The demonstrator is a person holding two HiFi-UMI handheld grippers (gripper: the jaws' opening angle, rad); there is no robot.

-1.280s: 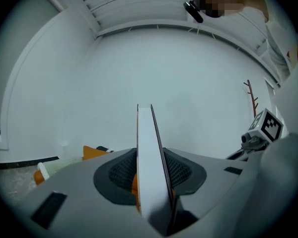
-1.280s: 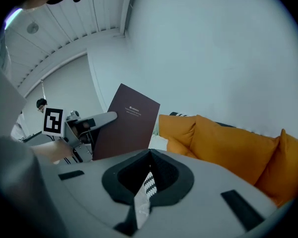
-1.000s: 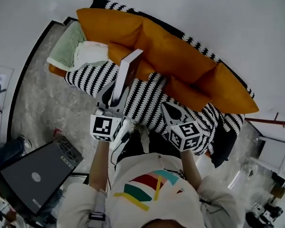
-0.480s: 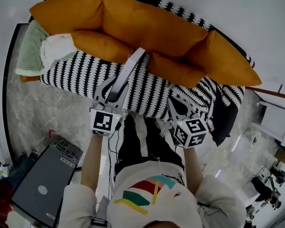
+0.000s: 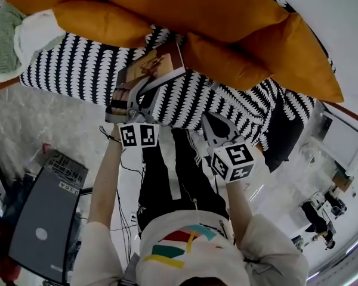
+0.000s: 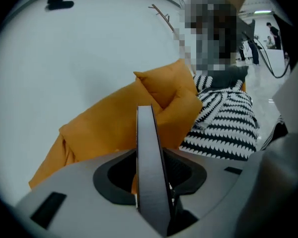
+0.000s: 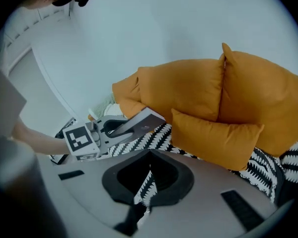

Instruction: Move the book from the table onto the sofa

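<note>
Striped sofa seat (image 5: pixel 65 70) lies under the book (image 5: pixel 152 67), clamped by the left gripper (image 5: pixel 140 97), release pending; right gripper (image 5: pixel 213 130) closed, empty

Book (image 5: pixel 152 69) cover picture too blurred, perhaps a photograph.
</note>
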